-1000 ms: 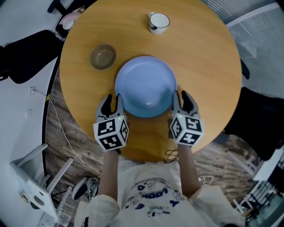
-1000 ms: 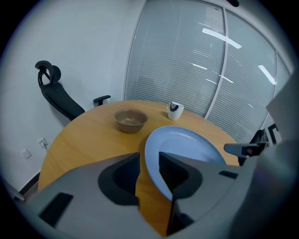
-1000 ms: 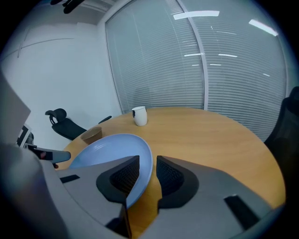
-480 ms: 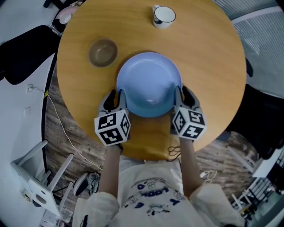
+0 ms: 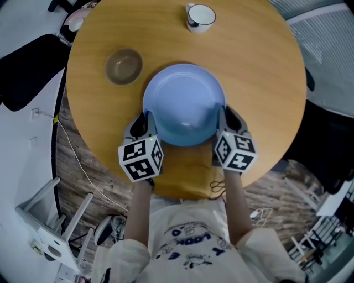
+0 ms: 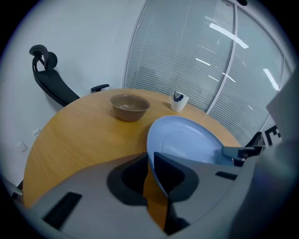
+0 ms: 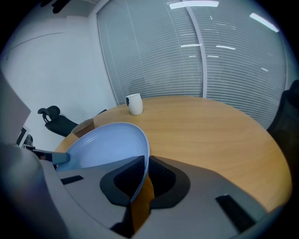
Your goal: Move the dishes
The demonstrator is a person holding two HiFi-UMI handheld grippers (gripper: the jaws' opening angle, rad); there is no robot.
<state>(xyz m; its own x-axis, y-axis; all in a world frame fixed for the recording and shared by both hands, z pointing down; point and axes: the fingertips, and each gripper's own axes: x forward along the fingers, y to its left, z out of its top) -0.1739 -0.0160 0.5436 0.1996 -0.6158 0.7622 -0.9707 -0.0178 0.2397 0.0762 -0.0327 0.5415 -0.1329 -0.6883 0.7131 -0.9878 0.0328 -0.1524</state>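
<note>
A light blue plate [image 5: 183,102] lies on the round wooden table [image 5: 260,72], near its front edge. My left gripper [image 5: 142,119] is at the plate's near-left rim and my right gripper [image 5: 228,116] at its near-right rim. In the left gripper view the plate [image 6: 187,140] has its rim caught between the jaws of the left gripper [image 6: 149,156], which have just been closing on it. In the right gripper view the plate [image 7: 105,144] runs its thin edge between the right gripper [image 7: 145,161], whose jaws have also just been closing on it.
A brown bowl [image 5: 124,66] stands on the table left of the plate, and a white mug [image 5: 199,16] at the far edge. A black office chair [image 5: 27,61] is beside the table on the left. Cables lie on the wooden floor below.
Both grippers have come in onto the plate's near rim, one on each side. The left jaws have narrowed around the rim. The plate, bowl and mug stay in place.
</note>
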